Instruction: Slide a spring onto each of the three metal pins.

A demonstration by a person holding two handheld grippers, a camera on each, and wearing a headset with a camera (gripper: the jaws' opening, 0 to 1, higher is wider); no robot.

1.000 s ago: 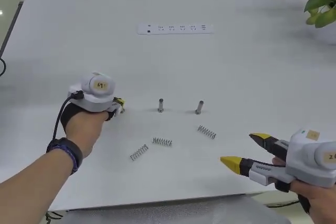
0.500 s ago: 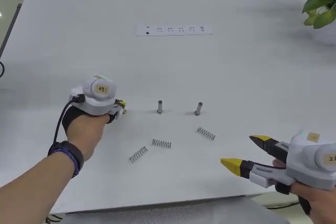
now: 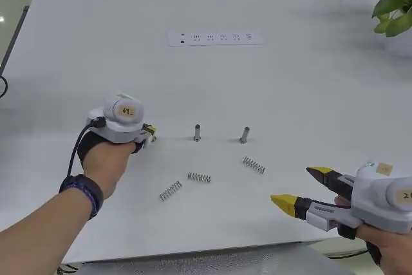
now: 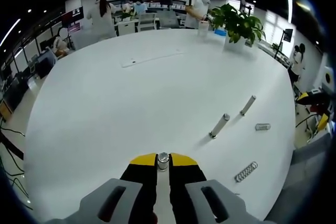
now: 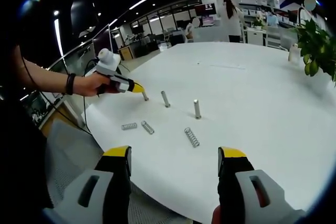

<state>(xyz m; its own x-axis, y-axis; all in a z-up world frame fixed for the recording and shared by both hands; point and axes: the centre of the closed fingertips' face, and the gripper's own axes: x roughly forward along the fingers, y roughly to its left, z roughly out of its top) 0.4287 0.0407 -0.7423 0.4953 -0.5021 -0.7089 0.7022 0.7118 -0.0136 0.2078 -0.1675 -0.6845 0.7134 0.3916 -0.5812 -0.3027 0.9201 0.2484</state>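
Here the left tongs [image 4: 163, 163] clench a cylindrical metal pin [image 4: 163, 157], while the yellow-tipped right tongs [image 5: 174, 153] gape wide.

left gripper [image 4: 163, 158] jaws closed, right gripper [image 5: 175, 153] jaws apart.

I see a smooth, matt white worktop [image 3: 290, 82]. The pin [image 4: 163, 157] clamped in my left hand-held gripper [image 3: 149, 132] looks like bright polished metal; the springs [image 3: 199, 177] are bare grey coiled wire. The right hand-held gripper [image 3: 297, 185] has a glossy white plastic housing and matt yellow tips.
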